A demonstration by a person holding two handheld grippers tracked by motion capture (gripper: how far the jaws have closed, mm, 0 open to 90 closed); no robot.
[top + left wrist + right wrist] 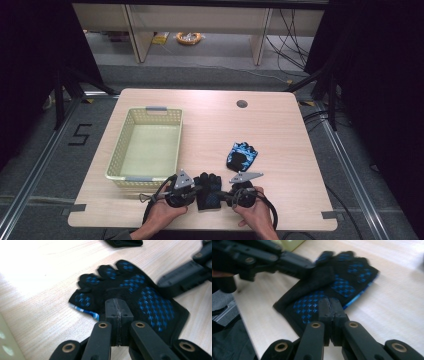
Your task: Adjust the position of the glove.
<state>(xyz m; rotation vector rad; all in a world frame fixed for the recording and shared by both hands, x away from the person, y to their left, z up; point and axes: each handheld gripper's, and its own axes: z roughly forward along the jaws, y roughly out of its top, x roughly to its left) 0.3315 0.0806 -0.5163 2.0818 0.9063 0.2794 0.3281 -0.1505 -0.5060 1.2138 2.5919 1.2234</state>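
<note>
Both tongs meet at a black glove with blue grip dots point(208, 191) lying flat near the counter's point(280, 130) front edge. The left tongs point(117, 305) are pressed together, pinching the glove's thumb-side edge; the right tongs point(331, 305) are likewise pressed together at its opposite edge (whether fabric sits between them cannot be told). A second glove point(242, 156) lies just beyond, apart. A pale green basket point(146, 146) stands to the left.

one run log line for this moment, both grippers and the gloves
left gripper: shut on near glove | right gripper: shut on near glove | far glove: flat on table | basket: empty
</note>
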